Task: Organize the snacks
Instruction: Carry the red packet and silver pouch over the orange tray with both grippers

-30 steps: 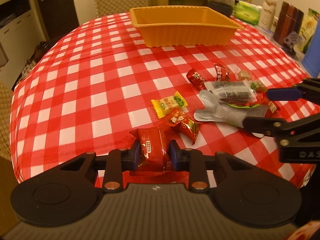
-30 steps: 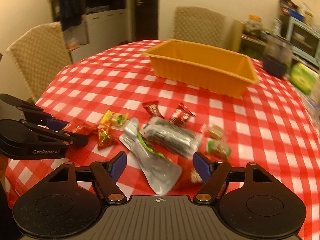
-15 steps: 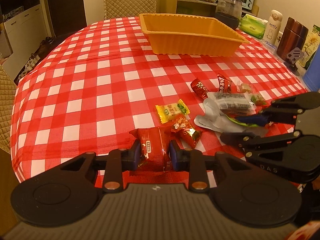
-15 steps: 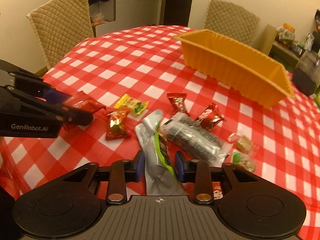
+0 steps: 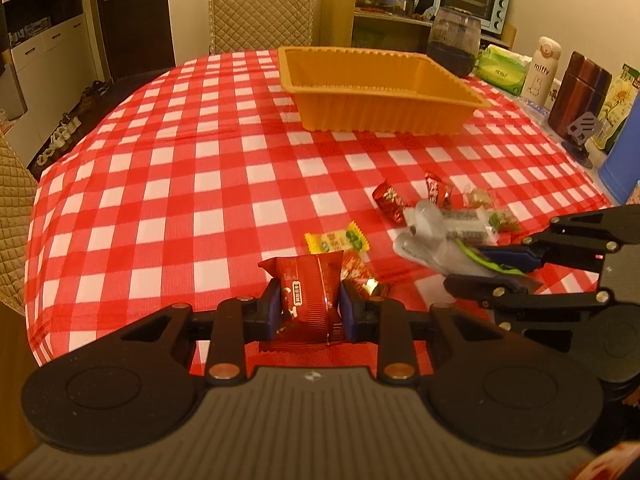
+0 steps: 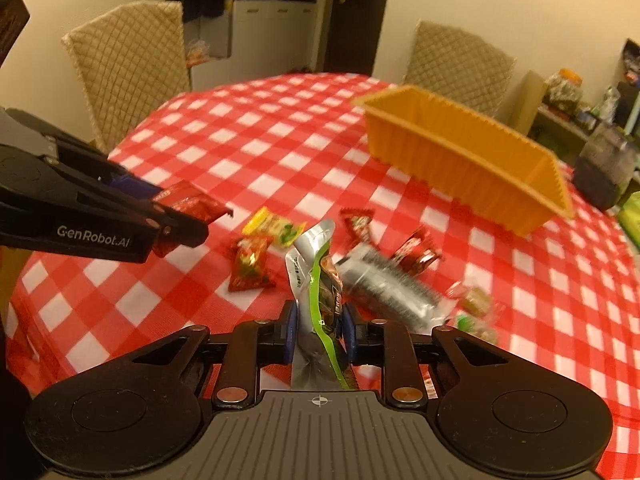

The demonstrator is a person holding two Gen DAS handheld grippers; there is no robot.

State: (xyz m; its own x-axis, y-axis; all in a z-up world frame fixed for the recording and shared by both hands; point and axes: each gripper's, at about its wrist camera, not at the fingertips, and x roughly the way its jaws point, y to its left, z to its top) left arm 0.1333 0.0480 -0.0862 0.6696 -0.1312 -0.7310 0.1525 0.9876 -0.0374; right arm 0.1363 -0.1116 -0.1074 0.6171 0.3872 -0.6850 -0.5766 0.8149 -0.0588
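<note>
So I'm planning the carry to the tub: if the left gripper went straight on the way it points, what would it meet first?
Probably the yellow-wrapped candy on the checked tablecloth, just beyond the red foil snack packet that the left gripper holds. The orange plastic tub lies farther on; depth is hard to judge.

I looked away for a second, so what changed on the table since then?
The right gripper closed on the silver pouch, tipping it up off the tablecloth. The left gripper kept its grip on the red packet; the orange tray is still empty.
</note>
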